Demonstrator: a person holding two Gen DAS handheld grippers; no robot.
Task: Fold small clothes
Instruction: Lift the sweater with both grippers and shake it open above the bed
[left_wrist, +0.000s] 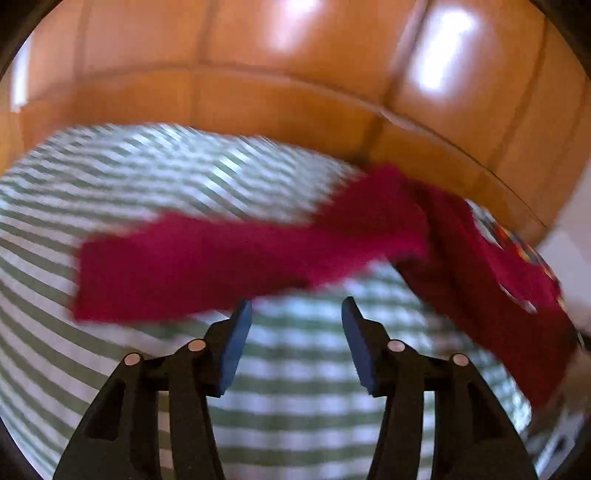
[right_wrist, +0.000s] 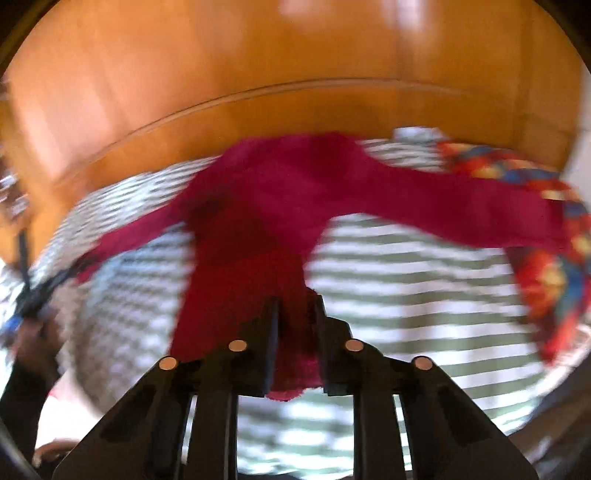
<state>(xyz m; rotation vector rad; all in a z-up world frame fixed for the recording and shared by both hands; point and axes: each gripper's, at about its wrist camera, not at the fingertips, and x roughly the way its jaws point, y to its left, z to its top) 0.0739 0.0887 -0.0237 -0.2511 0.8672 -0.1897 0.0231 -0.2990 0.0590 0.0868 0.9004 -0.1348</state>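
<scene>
A dark red knit garment (left_wrist: 207, 266) hangs stretched above a green-and-white striped cloth (left_wrist: 147, 177). My left gripper (left_wrist: 297, 308) is open and empty, its blue pads just below the garment's near sleeve. My right gripper (right_wrist: 295, 306) is shut on the red garment (right_wrist: 266, 199) and holds one end lifted; fabric bunches between the fingers. Both views are motion-blurred.
A wooden headboard or cabinet (left_wrist: 295, 74) stands behind the striped surface. A colourful red, blue and yellow patterned cloth (right_wrist: 554, 266) lies at the right edge, also seen in the left wrist view (left_wrist: 517, 243). The other gripper and hand show blurred at the left (right_wrist: 33, 295).
</scene>
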